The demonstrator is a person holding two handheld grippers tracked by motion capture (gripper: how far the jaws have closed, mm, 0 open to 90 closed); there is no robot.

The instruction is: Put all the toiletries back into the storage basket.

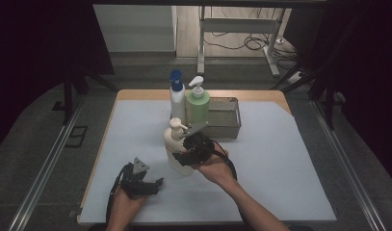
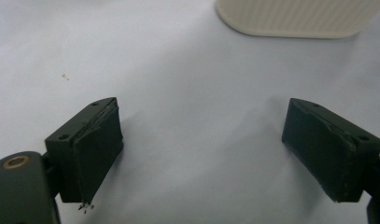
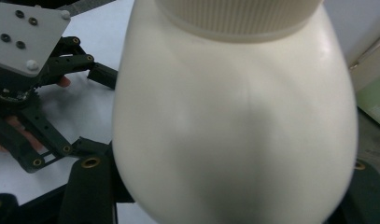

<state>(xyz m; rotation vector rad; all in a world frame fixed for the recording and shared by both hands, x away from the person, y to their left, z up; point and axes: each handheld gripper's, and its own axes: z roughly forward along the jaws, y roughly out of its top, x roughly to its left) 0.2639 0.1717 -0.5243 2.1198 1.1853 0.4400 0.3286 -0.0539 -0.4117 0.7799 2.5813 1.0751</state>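
The table (image 1: 280, 159) carries a pale sheet across most of its top. At its far middle stands a metal mesh basket (image 1: 223, 118), with a green pump bottle (image 1: 197, 107) just beside its left end and a white bottle with a blue cap (image 1: 176, 98) touching the green one's left side. Nearer the person, the cream pump bottle (image 1: 176, 144) stands upright on the sheet, in front of the two others and apart from them.

The right gripper (image 1: 191, 153) sits at the cream pump bottle's right side; in the right gripper view the bottle body (image 3: 234, 126) lies between the jaws, which close on its lower part and hold it.

The left gripper (image 1: 148, 185) rests low on the sheet, near left of the bottle, jaws spread wide with nothing between them.
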